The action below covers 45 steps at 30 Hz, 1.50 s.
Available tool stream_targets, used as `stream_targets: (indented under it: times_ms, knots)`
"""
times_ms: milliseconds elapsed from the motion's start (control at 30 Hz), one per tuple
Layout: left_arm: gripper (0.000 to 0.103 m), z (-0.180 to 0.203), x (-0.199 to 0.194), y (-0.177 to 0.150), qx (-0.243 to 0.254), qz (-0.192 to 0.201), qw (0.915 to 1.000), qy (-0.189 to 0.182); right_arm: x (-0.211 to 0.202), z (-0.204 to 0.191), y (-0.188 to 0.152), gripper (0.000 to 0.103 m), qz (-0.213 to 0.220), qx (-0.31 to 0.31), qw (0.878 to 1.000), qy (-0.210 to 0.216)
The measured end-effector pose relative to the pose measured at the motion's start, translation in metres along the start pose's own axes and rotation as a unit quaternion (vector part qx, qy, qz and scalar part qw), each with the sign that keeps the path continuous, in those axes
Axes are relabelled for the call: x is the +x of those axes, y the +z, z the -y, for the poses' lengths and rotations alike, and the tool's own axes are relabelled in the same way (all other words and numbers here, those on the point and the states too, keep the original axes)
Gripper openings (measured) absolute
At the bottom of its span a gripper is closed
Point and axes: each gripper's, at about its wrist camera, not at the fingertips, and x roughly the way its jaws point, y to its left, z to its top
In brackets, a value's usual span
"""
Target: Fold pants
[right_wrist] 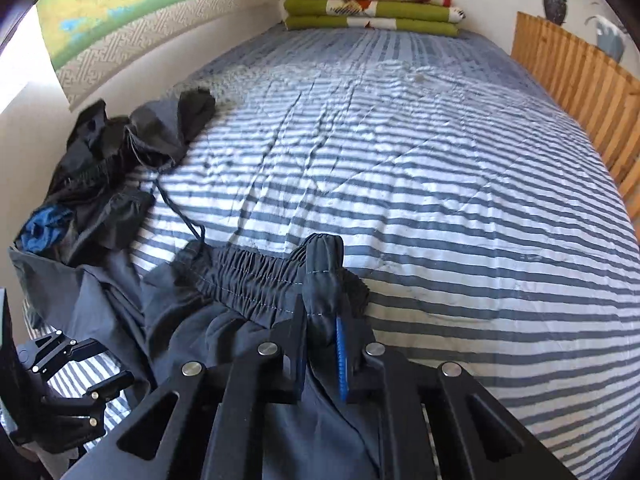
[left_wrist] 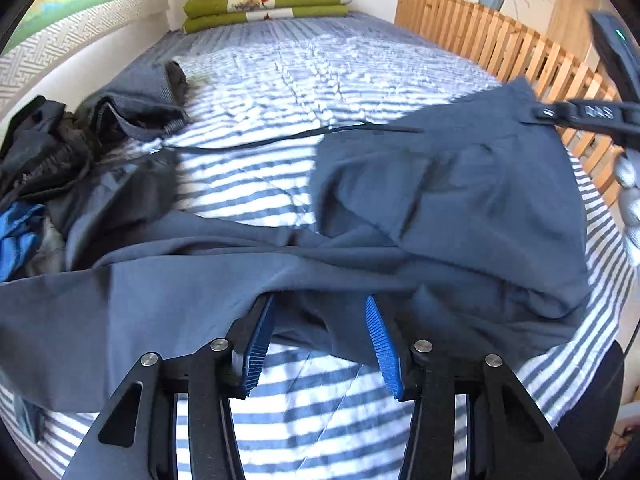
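Note:
Grey-blue pants lie crumpled across the near part of a striped bed. In the left wrist view my left gripper stands open over a fold of the fabric; the cloth runs between its blue pads, which do not press on it. My right gripper is shut on a bunched end of the elastic waistband. From the left wrist view the right gripper pinches the pants' far right corner. The left gripper shows at the lower left of the right wrist view.
A heap of dark clothes with a blue piece lies at the bed's left edge by the wall. A black cord trails from it. Folded green and red blankets sit at the far end. A wooden slatted rail lines the right side.

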Motion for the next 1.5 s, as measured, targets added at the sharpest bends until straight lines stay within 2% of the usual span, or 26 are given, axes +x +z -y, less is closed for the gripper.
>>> stream_targets:
  times_ms: [100,167,233,333,433,500,533,567,600,733,867,967,1000,1100,1267,1300,1333,1367,1400,1467,1500]
  knots:
    - [0.05,-0.001,-0.026,-0.001,0.004,0.02,0.9998,0.0,-0.065,0.033,-0.029,0.01,0.051,0.043,0.998,-0.012]
    - [0.05,0.002,-0.038,0.001,0.009,0.029,0.9995,-0.003,-0.097,0.056,-0.059,0.01,0.056,0.063,0.996,-0.03]
    - [0.05,0.009,-0.046,0.005,0.017,0.036,0.9992,-0.009,-0.116,0.077,-0.095,0.01,0.043,0.079,0.994,-0.06]
    - [0.051,0.024,-0.047,0.018,0.028,0.041,0.9986,-0.017,-0.126,0.097,-0.151,0.01,0.002,0.099,0.99,-0.098]
    - [0.052,0.046,-0.03,0.033,0.048,0.029,0.9982,-0.022,-0.119,0.111,-0.192,0.012,-0.051,0.11,0.988,-0.093]
    - [0.052,0.068,-0.018,0.039,0.067,0.02,0.9972,-0.028,-0.12,0.117,-0.206,0.02,-0.065,0.118,0.986,-0.095]
    - [0.052,0.079,-0.013,0.04,0.077,0.015,0.9964,-0.033,-0.124,0.12,-0.207,0.033,-0.06,0.125,0.985,-0.099]
    - [0.052,0.091,-0.007,0.04,0.085,0.01,0.9955,-0.04,-0.132,0.124,-0.205,0.045,-0.048,0.13,0.985,-0.104]
    - [0.052,0.101,-0.002,0.039,0.092,0.006,0.9947,-0.046,-0.141,0.128,-0.201,0.049,-0.031,0.135,0.985,-0.105]
    - [0.055,0.127,0.019,0.031,0.119,-0.011,0.9917,-0.049,-0.159,0.136,-0.161,0.053,0.017,0.135,0.989,-0.062]
    - [0.055,0.119,0.027,0.026,0.116,-0.017,0.9922,-0.043,-0.125,0.131,-0.1,0.062,0.032,0.085,0.995,-0.038]
    - [0.056,0.092,0.025,0.03,0.11,-0.015,0.9937,-0.018,-0.063,0.12,-0.059,0.064,-0.011,0.074,0.997,0.026]
    - [0.059,0.081,0.024,0.033,0.103,-0.016,0.9944,-0.012,-0.04,0.112,-0.048,0.064,-0.031,0.066,0.997,0.038]
    - [0.072,0.057,0.032,0.049,0.098,-0.024,0.9947,-0.02,0.023,0.084,-0.027,0.064,-0.077,0.022,0.996,0.03]
    - [0.075,0.062,0.077,0.056,0.128,-0.075,0.9877,-0.048,0.087,0.052,-0.026,0.066,-0.14,-0.024,0.989,0.037]
    - [0.068,0.067,0.084,0.053,0.136,-0.083,0.9859,-0.052,0.088,0.048,-0.028,0.066,-0.137,-0.032,0.99,0.029]
    - [0.038,0.071,0.088,0.05,0.141,-0.087,0.9842,-0.062,0.087,0.045,-0.03,0.064,-0.131,-0.039,0.99,0.022]
    - [0.018,0.075,0.09,0.047,0.138,-0.092,0.9831,-0.077,0.083,0.045,-0.031,0.055,-0.127,-0.041,0.991,0.023]
    - [0.005,0.076,0.09,0.046,0.126,-0.092,0.9836,-0.09,0.078,0.046,-0.031,0.048,-0.121,-0.04,0.991,0.026]
    - [0.005,0.075,0.079,0.048,0.106,-0.076,0.9858,-0.106,0.061,0.056,-0.028,0.012,-0.103,-0.027,0.994,0.016]
    - [0.004,0.075,0.071,0.051,0.107,-0.067,0.986,-0.109,0.051,0.065,-0.024,0.01,-0.094,-0.008,0.995,0.025]
